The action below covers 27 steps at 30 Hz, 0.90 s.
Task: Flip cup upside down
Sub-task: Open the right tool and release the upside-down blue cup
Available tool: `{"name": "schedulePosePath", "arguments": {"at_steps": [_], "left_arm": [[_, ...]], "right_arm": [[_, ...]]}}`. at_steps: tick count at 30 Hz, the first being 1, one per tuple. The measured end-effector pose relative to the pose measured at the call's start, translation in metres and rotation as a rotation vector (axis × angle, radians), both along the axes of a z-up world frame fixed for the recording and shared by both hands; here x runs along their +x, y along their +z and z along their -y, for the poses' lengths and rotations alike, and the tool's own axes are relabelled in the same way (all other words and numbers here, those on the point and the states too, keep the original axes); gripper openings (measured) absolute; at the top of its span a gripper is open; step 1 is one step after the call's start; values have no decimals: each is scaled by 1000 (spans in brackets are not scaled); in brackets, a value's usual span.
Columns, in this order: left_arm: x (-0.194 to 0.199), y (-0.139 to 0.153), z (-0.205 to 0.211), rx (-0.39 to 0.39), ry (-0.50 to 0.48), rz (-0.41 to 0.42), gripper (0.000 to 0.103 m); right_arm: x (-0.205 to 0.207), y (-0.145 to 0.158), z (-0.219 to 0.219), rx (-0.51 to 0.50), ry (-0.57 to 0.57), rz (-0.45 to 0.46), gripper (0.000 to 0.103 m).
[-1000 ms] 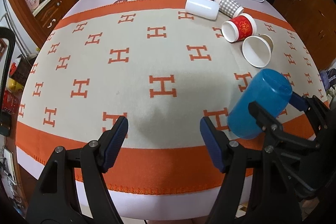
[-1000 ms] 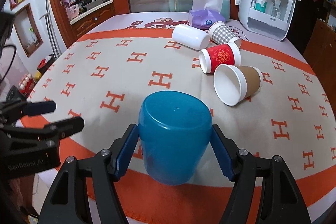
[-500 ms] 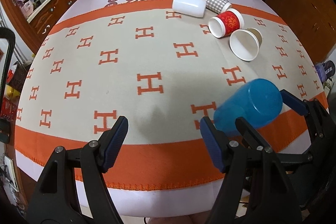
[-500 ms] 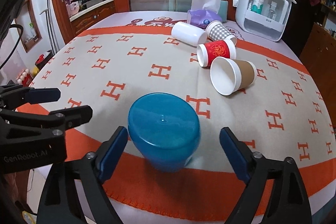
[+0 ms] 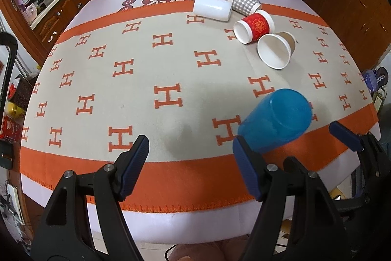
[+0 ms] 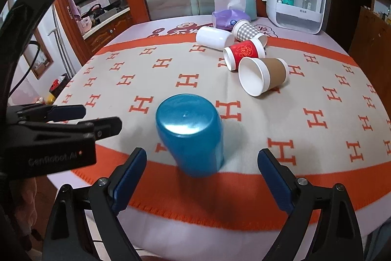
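A blue plastic cup stands upside down, base up, on the orange band of the tablecloth near the front edge; it also shows in the left wrist view. My right gripper is open and empty, just behind the cup, its fingers apart from it on both sides. My left gripper is open and empty, to the left of the cup over the front edge. In the right wrist view the left gripper shows at the left.
Lying on their sides at the back right are a brown paper cup, a red cup, a checked cup and a white cup. Behind them are a purple tissue pack and a white storage box.
My right gripper opened and let go of the blue cup, then drew back. The cup now stands upside down on the cloth. My left gripper has pulled back a little.
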<state>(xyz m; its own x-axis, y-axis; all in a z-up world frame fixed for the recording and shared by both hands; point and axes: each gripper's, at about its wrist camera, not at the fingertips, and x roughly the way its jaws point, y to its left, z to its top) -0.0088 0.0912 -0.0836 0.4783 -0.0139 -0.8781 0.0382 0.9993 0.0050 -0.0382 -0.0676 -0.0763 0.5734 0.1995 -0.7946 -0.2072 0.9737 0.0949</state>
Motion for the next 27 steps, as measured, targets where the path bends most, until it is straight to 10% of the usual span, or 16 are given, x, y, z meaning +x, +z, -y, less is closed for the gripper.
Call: {"name": "schedulePosePath", "arguments": {"at_steps": [27], "left_arm": [[-50,135,20,-21,53,223,73]], "right_arm": [[-48,175,48,118,-132,32,93]]}}
